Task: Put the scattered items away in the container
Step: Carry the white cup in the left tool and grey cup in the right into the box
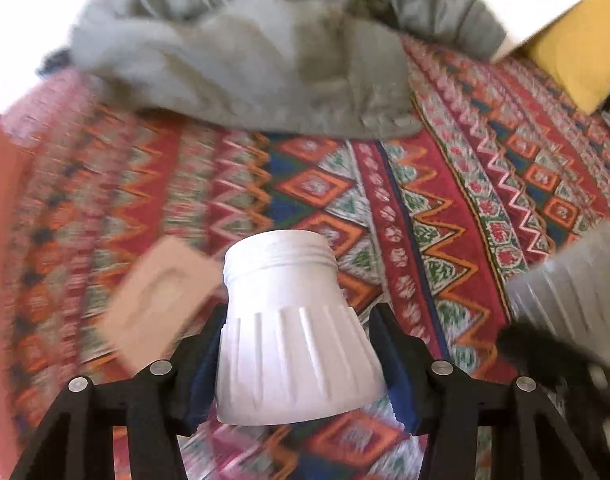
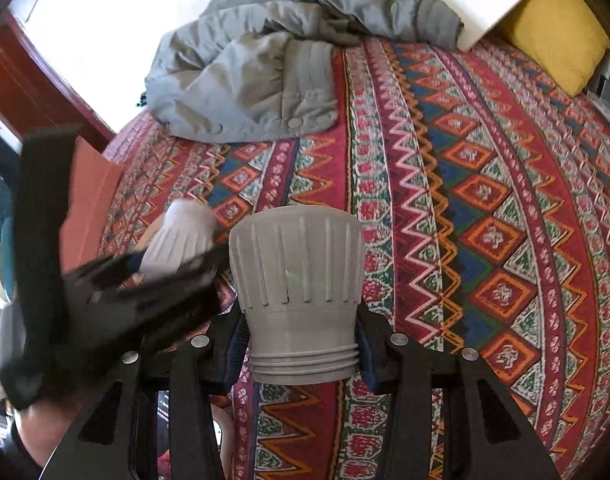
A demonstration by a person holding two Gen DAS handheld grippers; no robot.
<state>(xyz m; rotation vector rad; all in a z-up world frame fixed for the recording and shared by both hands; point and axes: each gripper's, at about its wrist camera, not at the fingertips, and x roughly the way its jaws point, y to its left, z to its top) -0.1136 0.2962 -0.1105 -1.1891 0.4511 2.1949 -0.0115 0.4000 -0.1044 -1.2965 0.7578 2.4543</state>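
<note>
My left gripper (image 1: 299, 364) is shut on a white ribbed plastic piece (image 1: 293, 320) with a threaded neck pointing away, held above the patterned bedspread (image 1: 445, 208). My right gripper (image 2: 301, 340) is shut on a grey ribbed plastic piece (image 2: 297, 280) with its threaded neck toward the camera. The left gripper and its white piece (image 2: 181, 236) show blurred at the left of the right wrist view. The grey piece (image 1: 573, 284) shows at the right edge of the left wrist view. A salmon-red box wall (image 2: 89, 196) stands at the bed's left edge.
A crumpled grey-green jacket (image 2: 265, 72) lies at the far side of the bed. A yellow pillow (image 2: 553, 28) sits at the far right. A tan flat card-like item (image 1: 157, 300) lies on the bedspread left of the white piece.
</note>
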